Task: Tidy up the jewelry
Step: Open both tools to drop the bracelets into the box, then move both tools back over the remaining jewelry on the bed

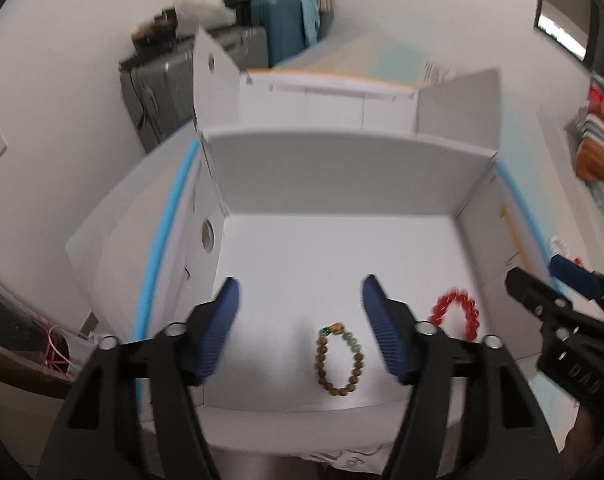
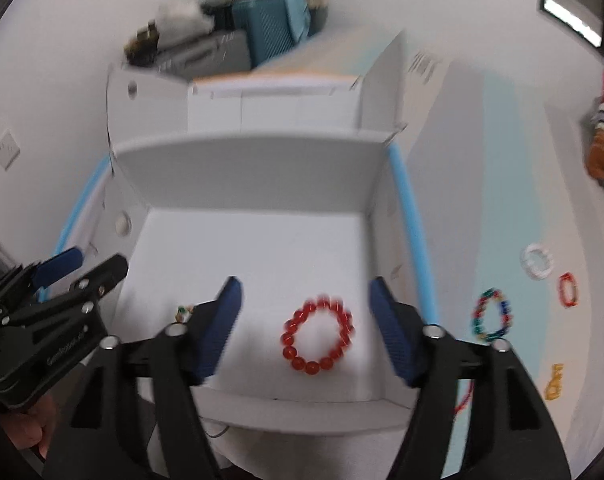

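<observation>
Both grippers hang over an open white box [image 1: 333, 184] on the table, side by side, each with its blue pads spread wide and nothing between them. The left gripper [image 1: 300, 312] is above the box floor, where a brown bracelet [image 1: 339, 360] with a few green beads lies flat near the front edge. Just to its right, a red bracelet [image 2: 317, 334] of round glossy beads lies on the same floor, well apart from the brown one and not touching it; the right gripper [image 2: 305, 312] is released and sits straight above it. Outside the box, on the table to the right, lie a white ring [image 2: 537, 262], a small red ring [image 2: 567, 290], a multicoloured bracelet [image 2: 491, 314] and a small yellow piece [image 2: 554, 382], all blurred
</observation>
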### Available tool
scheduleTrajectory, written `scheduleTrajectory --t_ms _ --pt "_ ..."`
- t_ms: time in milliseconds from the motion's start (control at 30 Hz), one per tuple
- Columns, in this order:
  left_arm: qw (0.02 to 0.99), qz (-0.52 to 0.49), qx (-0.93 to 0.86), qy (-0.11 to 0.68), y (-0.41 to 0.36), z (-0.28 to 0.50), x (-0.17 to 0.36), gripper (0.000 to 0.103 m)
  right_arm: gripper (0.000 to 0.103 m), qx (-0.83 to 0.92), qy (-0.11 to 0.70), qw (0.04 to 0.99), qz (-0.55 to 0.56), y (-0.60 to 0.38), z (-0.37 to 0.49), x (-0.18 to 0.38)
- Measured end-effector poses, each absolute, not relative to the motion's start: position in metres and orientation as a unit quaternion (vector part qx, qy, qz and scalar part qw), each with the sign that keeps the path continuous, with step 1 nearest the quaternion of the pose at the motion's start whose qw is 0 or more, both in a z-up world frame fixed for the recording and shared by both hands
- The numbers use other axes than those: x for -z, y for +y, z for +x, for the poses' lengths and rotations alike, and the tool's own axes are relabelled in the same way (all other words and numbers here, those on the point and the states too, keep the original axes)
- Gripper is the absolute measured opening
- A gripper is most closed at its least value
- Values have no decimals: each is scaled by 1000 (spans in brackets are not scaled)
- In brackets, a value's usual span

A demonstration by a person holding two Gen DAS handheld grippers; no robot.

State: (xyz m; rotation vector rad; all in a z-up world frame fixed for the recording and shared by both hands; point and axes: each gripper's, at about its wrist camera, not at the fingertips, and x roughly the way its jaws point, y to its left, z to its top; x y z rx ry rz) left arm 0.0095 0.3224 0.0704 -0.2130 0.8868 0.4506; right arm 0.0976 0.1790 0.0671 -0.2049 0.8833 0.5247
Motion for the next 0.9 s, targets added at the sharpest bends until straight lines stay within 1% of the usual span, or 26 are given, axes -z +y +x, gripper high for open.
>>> scheduleTrajectory --t_ms 100,200,233,367,467,900 --pt "890 -89 -215 393 303 0 -94 88 81 -235 389 887 -83 150 89 -92" --pt "905 -81 -193 371 280 -4 -111 96 89 -216 363 904 -66 116 81 -114" --pt "909 -77 -186 365 272 -10 -117 97 92 -212 355 908 -63 105 77 -118" --pt "923 -64 -155 347 231 -16 -128 97 94 -191 335 921 -55 58 64 -129" --pt "927 -60 -136 344 207 -13 -131 97 94 -172 335 924 -60 26 60 -126" --pt "932 -33 -46 357 85 6 -98 97 94 -89 357 929 -40 -112 42 -79"
